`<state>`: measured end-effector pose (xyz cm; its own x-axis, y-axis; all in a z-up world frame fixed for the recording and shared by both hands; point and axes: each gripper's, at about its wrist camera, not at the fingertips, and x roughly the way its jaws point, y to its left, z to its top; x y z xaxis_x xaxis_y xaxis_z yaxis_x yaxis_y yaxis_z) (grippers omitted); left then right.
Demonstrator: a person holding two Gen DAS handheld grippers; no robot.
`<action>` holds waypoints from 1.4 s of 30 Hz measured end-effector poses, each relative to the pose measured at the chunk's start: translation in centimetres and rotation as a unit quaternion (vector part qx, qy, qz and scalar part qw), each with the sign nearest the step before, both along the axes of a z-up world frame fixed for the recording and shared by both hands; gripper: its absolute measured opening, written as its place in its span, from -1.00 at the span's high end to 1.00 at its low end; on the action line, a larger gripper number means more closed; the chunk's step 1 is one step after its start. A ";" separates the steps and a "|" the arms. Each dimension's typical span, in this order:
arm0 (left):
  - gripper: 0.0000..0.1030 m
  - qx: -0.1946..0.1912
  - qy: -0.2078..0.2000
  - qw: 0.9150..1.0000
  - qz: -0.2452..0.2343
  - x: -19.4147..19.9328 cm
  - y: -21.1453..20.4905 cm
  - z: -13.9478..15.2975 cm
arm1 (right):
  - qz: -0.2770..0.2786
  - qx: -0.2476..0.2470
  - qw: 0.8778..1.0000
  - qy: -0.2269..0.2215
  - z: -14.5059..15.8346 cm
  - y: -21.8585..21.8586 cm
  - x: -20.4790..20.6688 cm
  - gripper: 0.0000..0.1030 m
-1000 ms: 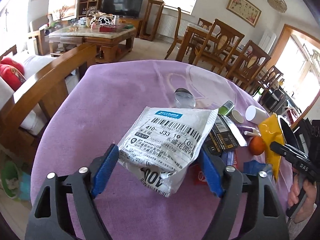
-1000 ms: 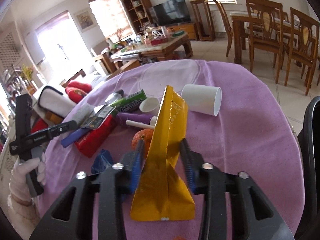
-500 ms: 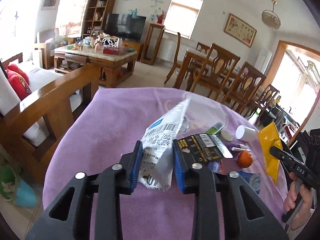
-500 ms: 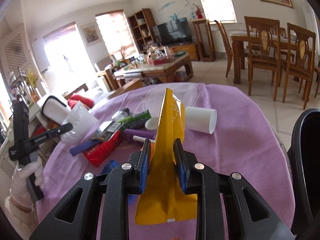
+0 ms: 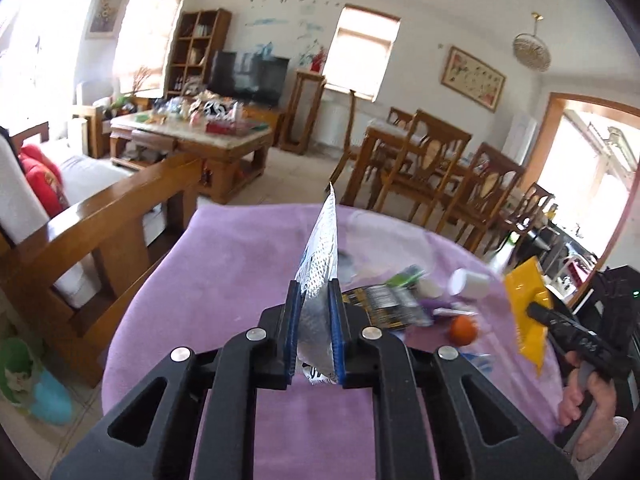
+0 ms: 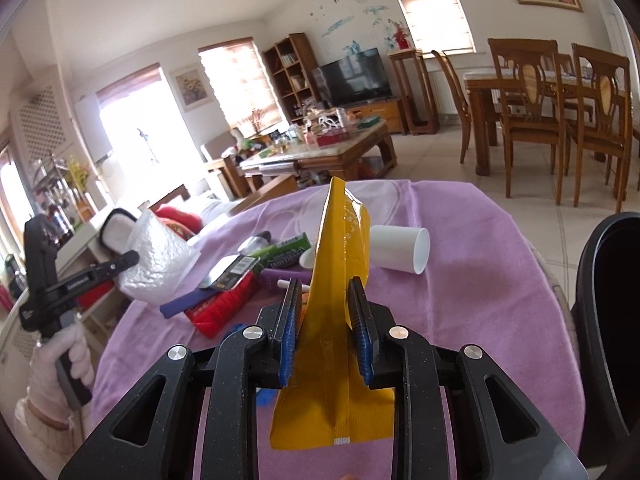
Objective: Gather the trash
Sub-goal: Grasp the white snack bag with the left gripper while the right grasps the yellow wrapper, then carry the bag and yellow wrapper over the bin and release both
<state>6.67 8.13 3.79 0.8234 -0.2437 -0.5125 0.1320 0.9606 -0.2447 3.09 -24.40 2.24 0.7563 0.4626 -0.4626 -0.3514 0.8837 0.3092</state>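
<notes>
My left gripper (image 5: 314,292) is shut on a white bubble mailer (image 5: 322,248), which stands edge-on between the blue pads, above the purple table (image 5: 224,280). The right wrist view shows the same mailer (image 6: 160,264) raised at the table's left side. My right gripper (image 6: 326,292) is shut on a yellow packet (image 6: 340,240), held upright over the table. Below lie a white cup (image 6: 400,248), a green tube (image 6: 284,250), a black packet (image 5: 380,304), a red packet (image 6: 220,308) and an orange (image 5: 462,330).
A black curved rim (image 6: 608,320) stands beside the table on the right. A wooden sofa arm (image 5: 120,232) borders the table on the left. Dining chairs (image 5: 432,168) and a cluttered coffee table (image 5: 192,136) stand further off.
The left jaws closed on the white mailer and lifted it off the table, turning it edge-on. The right gripper rose with the yellow packet.
</notes>
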 end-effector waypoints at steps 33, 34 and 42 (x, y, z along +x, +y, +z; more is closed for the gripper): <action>0.72 -0.055 0.008 0.936 -0.347 0.8 -37.5 -0.8 | -0.232 0.093 0.968 -0.003 -2.7 -34.2 -9.7 0.52; 0.73 -0.055 0.018 0.935 -0.350 1.0 -38.3 -1.5 | -0.234 0.096 0.967 0.002 -3.3 -34.8 -9.7 0.52; 0.72 -0.017 0.044 0.933 -0.357 0.9 -41.2 -3.6 | -0.237 0.103 0.966 0.018 -6.5 -35.6 -9.3 0.52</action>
